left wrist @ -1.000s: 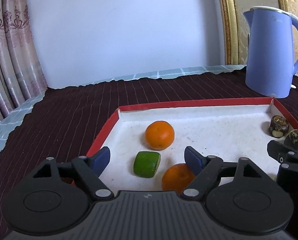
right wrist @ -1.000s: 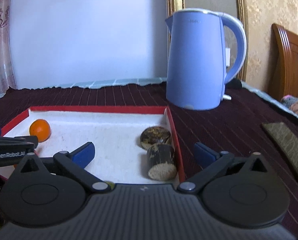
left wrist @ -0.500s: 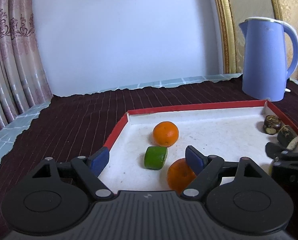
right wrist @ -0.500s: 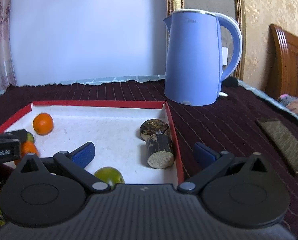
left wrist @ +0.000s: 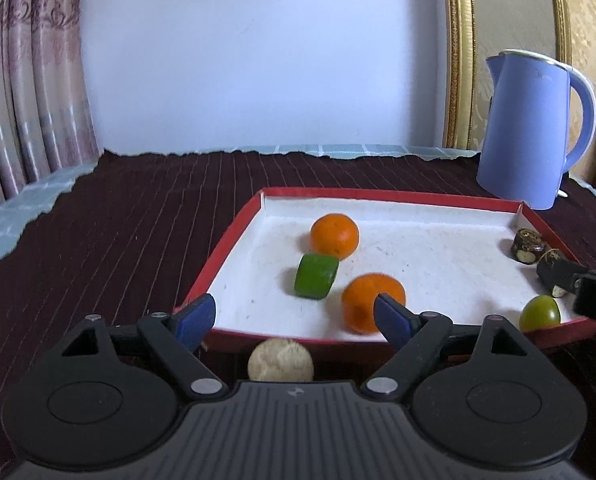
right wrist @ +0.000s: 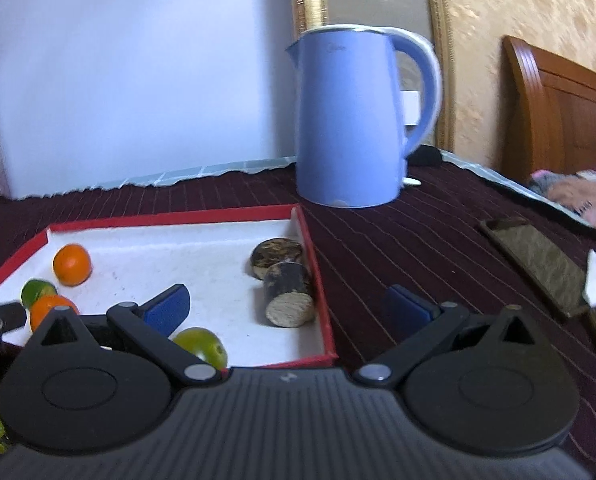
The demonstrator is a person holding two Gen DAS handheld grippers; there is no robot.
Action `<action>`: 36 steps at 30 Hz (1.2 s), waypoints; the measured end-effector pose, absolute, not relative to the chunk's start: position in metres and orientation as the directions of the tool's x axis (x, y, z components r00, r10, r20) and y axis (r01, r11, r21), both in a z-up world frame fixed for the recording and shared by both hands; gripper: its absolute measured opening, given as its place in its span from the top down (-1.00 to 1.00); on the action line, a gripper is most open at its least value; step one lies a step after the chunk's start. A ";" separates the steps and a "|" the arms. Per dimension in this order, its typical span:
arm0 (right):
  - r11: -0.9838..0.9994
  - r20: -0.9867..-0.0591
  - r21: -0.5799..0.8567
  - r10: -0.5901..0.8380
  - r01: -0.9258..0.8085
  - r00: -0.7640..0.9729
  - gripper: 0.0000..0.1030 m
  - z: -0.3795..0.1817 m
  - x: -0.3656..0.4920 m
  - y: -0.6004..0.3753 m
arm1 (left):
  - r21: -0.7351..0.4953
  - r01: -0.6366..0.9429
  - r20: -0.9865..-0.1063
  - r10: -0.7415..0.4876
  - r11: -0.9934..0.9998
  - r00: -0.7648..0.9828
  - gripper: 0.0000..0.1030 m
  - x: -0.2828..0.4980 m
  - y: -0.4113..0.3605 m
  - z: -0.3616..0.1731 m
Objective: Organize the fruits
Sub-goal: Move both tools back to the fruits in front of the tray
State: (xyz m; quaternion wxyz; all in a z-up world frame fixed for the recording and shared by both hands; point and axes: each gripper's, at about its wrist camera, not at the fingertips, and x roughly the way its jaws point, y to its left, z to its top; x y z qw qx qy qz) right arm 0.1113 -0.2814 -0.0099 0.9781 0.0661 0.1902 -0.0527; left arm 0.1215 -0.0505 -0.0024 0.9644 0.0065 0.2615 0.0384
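Hovering with jaws apart and empty, the left hand-held gripper (left wrist: 294,316) has been widening above the red-rimmed white tray (left wrist: 234,232); two round oranges (left wrist: 334,236) and a green cylinder (left wrist: 316,276) lie ahead. The right hand-held gripper (right wrist: 286,308), also apart, straddles the tray's corner.

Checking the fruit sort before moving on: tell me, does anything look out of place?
Yes. A pale round fruit lies on the dark cloth just outside the red tray's near rim, while the oranges sit inside.
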 end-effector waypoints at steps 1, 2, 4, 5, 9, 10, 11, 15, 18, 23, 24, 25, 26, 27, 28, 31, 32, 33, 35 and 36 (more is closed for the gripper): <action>0.984 -0.373 0.124 -0.075 0.130 0.925 -1.00 -0.010 0.108 -0.283 | 0.027 -0.071 -0.505 0.075 0.997 0.860 -0.68 0.119 -0.050 -0.003; 0.981 -0.370 0.142 -0.068 0.129 0.927 -1.00 -0.010 0.105 -0.285 | 0.024 -0.071 -0.505 0.073 0.997 0.860 -0.68 0.117 -0.049 -0.003; 0.978 -0.379 0.166 -0.057 0.128 0.924 -1.00 -0.011 0.101 -0.288 | 0.025 -0.070 -0.499 0.073 0.997 0.864 -0.68 0.113 -0.048 -0.004; 0.976 -0.386 0.172 -0.056 0.132 0.921 -1.00 -0.012 0.100 -0.288 | 0.025 -0.070 -0.492 0.074 0.997 0.868 -0.68 0.109 -0.048 -0.005; 0.976 -0.382 0.177 -0.050 0.126 0.923 -1.00 -0.012 0.094 -0.287 | 0.020 -0.061 -0.486 0.063 0.998 0.872 -0.68 0.101 -0.047 -0.007; 0.976 -0.383 0.175 -0.051 0.126 0.922 -1.00 -0.012 0.092 -0.285 | 0.016 -0.059 -0.483 0.059 0.998 0.874 -0.68 0.098 -0.047 -0.007; 0.977 -0.385 0.172 -0.049 0.124 0.922 -1.00 -0.012 0.091 -0.284 | 0.011 -0.056 -0.480 0.055 0.998 0.876 -0.68 0.096 -0.046 -0.008; 0.982 -0.384 0.160 -0.033 0.102 0.923 -1.00 -0.012 0.086 -0.279 | -0.014 -0.036 -0.479 0.025 0.999 0.877 -0.68 0.084 -0.040 -0.008; 0.984 -0.389 0.158 -0.012 0.079 0.921 -1.00 -0.012 0.082 -0.276 | -0.009 -0.008 -0.490 0.003 1.000 0.872 -0.68 0.076 -0.037 -0.010; 0.987 -0.406 0.154 0.015 0.052 0.914 -1.00 -0.013 0.078 -0.269 | 0.025 0.045 -0.479 -0.027 0.999 0.877 -0.68 0.060 -0.035 -0.014; 0.987 -0.409 0.152 0.016 0.051 0.913 -1.00 -0.013 0.077 -0.268 | 0.027 0.058 -0.476 -0.039 0.998 0.879 -0.68 0.057 -0.033 -0.013; 0.987 -0.410 0.150 0.017 0.049 0.912 -1.00 -0.013 0.076 -0.267 | 0.028 0.073 -0.476 -0.051 0.997 0.878 -0.68 0.055 -0.033 -0.014; 0.988 -0.410 0.148 0.019 0.047 0.912 -1.00 -0.013 0.074 -0.266 | 0.029 0.087 -0.474 -0.063 0.996 0.878 -0.68 0.052 -0.032 -0.014; 0.988 -0.411 0.148 0.024 0.041 0.911 -1.00 -0.013 0.073 -0.265 | 0.031 0.088 -0.471 -0.063 0.996 0.880 -0.68 0.050 -0.031 -0.015; 0.989 -0.411 0.148 0.033 0.030 0.911 -1.00 -0.013 0.072 -0.264 | 0.033 0.091 -0.469 -0.065 0.995 0.881 -0.68 0.048 -0.030 -0.014; 0.990 -0.419 0.141 0.068 -0.009 0.905 -1.00 -0.014 0.069 -0.259 | 0.029 0.114 -0.469 -0.087 0.993 0.879 -0.68 0.044 -0.028 -0.014; 0.990 -0.424 0.136 0.080 -0.024 0.902 -1.00 -0.014 0.068 -0.257 | 0.027 0.119 -0.471 -0.092 0.993 0.877 -0.68 0.043 -0.028 -0.014; 0.991 -0.427 0.131 0.089 -0.036 0.900 -1.00 -0.014 0.068 -0.255 | 0.024 0.128 -0.473 -0.102 0.991 0.875 -0.68 0.041 -0.028 -0.013; 0.992 -0.431 0.118 0.094 -0.047 0.897 -1.00 -0.014 0.068 -0.252 | 0.019 0.145 -0.476 -0.119 0.989 0.871 -0.68 0.039 -0.029 -0.013; 0.992 -0.435 0.116 0.092 -0.045 0.896 -1.00 -0.014 0.069 -0.251 | 0.015 0.150 -0.478 -0.125 0.989 0.869 -0.68 0.038 -0.029 -0.012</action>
